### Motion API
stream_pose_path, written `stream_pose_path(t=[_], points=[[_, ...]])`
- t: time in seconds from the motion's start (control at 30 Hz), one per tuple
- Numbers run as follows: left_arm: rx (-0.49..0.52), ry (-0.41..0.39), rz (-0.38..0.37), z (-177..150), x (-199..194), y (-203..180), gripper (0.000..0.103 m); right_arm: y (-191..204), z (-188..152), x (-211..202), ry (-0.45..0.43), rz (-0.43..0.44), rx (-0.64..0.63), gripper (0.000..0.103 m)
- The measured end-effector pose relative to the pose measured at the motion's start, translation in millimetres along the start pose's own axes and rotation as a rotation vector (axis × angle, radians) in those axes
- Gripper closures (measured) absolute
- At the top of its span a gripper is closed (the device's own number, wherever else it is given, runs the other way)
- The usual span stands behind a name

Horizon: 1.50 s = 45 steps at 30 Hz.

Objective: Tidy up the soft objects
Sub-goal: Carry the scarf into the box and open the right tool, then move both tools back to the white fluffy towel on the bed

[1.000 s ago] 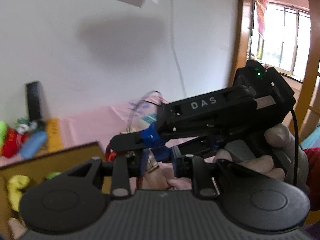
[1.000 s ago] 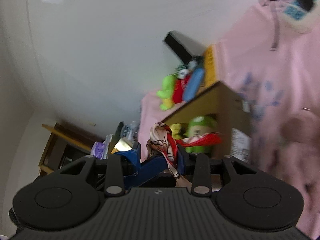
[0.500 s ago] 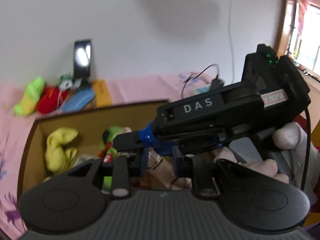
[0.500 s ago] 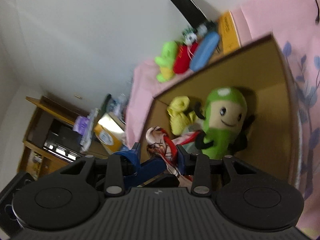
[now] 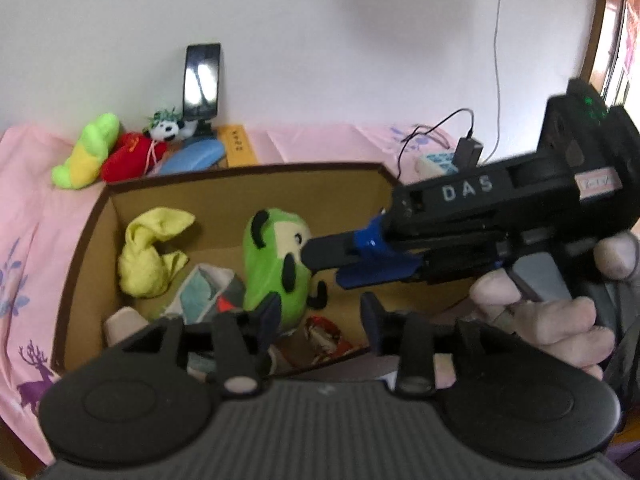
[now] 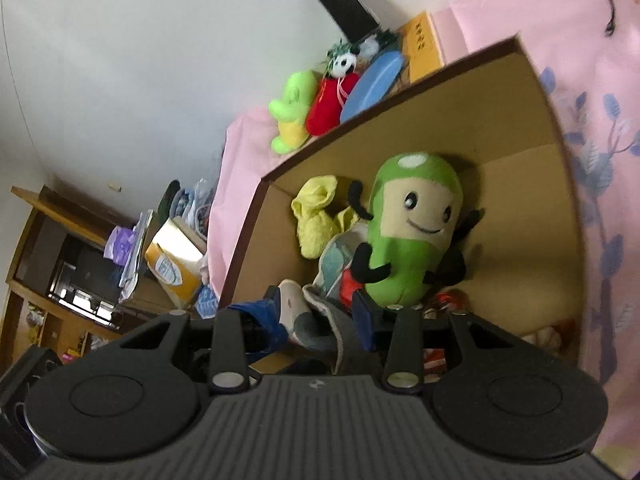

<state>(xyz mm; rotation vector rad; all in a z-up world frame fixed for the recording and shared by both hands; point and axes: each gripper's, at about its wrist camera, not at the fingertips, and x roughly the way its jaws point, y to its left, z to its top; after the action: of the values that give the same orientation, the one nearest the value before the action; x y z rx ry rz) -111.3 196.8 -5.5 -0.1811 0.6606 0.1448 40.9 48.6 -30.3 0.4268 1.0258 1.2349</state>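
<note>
Released since the earlier frame, red-patterned cloth (image 5: pixel 326 338) lies in cardboard box (image 5: pixel 248 192); left gripper (image 5: pixel 320 318) opening, empty, right gripper (image 6: pixel 316 314) apart, green plush (image 6: pixel 412 236) at twelve o'clock.

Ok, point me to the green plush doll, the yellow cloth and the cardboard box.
green plush doll (image 6: pixel 416 216): right wrist view, on its face.
yellow cloth (image 5: pixel 146 256): left wrist view, middle of the bundle.
cardboard box (image 5: pixel 248 170): left wrist view, on its far rim.
</note>
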Motion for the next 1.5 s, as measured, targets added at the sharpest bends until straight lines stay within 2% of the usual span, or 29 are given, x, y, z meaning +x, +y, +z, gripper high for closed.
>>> stream_pose_path(t=[0.2, 0.47, 0.77, 0.87, 1.03, 1.13, 1.27, 1.5], points=[[0.017, -0.006, -0.061, 12, 0, -22, 0.057, -3, -4, -30, -0.091, -0.039, -0.029, 0.079], [0.06, 0.021, -0.156, 23, 14, -72, 0.054, -31, -11, -92, -0.253, -0.153, -0.023, 0.078], [0.077, 0.071, -0.227, 31, 43, -134, 0.051, -76, -21, -170, -0.434, -0.382, -0.055, 0.079], [0.07, 0.089, -0.24, 34, 55, -157, 0.049, -95, -20, -194, -0.441, -0.421, -0.05, 0.079], [0.069, 0.109, -0.253, 35, 80, -199, 0.045, -135, -17, -228, -0.424, -0.451, 0.035, 0.081], [0.071, 0.147, -0.259, 37, 100, -224, 0.043, -152, -18, -242, -0.412, -0.474, 0.045, 0.081], [0.039, 0.21, -0.283, 36, 128, -250, 0.042, -175, -17, -255, -0.371, -0.448, 0.074, 0.079], [0.016, 0.265, -0.229, 32, 169, -279, 0.042, -208, -5, -260, -0.308, -0.354, 0.132, 0.079]])
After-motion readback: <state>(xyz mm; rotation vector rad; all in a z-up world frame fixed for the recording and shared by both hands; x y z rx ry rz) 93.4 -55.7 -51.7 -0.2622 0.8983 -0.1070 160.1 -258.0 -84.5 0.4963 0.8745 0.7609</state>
